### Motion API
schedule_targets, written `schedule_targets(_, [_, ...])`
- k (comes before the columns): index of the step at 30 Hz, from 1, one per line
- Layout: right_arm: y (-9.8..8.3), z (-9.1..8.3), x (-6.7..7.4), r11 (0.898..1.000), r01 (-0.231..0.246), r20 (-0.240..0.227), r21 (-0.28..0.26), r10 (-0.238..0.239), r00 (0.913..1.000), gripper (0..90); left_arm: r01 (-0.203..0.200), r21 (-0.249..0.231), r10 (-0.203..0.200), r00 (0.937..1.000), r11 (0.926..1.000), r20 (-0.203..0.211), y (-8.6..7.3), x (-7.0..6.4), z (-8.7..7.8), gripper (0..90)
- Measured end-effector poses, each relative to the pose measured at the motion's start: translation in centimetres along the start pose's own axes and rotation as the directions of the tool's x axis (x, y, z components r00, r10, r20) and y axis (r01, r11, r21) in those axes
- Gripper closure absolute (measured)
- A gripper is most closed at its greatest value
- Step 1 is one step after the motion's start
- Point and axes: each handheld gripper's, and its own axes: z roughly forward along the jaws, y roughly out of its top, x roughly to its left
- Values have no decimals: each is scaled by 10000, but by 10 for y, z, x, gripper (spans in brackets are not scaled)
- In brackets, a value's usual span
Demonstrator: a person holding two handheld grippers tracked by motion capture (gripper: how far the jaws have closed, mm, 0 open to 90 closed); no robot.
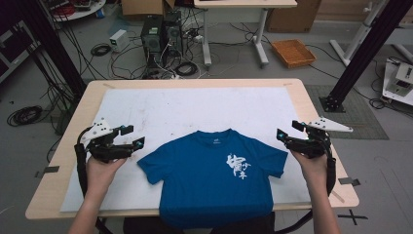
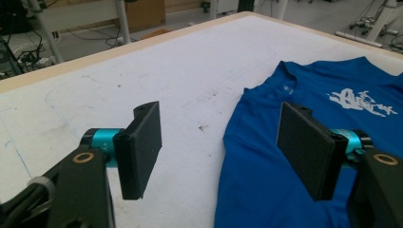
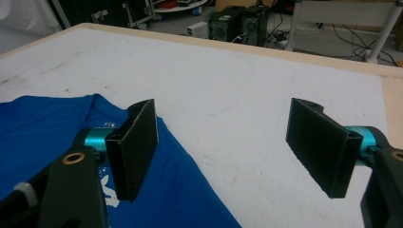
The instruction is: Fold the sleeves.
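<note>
A blue T-shirt (image 1: 212, 178) of soft knit cloth lies flat and face up on a white sheet (image 1: 185, 105) that covers a pale wooden table (image 1: 73, 105). The sheet is matte and bears faint scuffs and specks beyond the shirt's collar. The shirt is spread with both short sleeves out; its ribbed round collar points away from the person, a white brush-stroke print (image 1: 237, 166) sits on the chest toward the person's right, and the hem hangs over the table's near edge.

Left gripper (image 1: 132, 136): held above the sheet just beside the shirt's left sleeve, jaws spread wide, nothing between them. In the left gripper view its flat rectangular pads (image 2: 140, 147), black and finely grained, stand well apart, one over bare sheet, the other over the blue cloth; teal metal cylinders join the pads to black arms.

Right gripper (image 1: 287, 132): held just beside the shirt's right sleeve, jaws likewise wide and empty. In the right gripper view one pad (image 3: 135, 147) stands over the shirt, the other over the sheet. A grey three-cornered plate (image 1: 331, 124) tops this gripper.
</note>
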Motion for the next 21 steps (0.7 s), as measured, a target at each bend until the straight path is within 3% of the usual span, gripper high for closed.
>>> schedule_targets(9, [0,0,-1,10000,-79,19,2,79,10000,258,156,-51,-155,9997,9999,167,-13,-4,-7,352])
schedule_targets(21, [-1,0,0,10000,-61,46,13,60,10000,258,727,619,-745,9968,9954,278,-38,-6,-14,415])
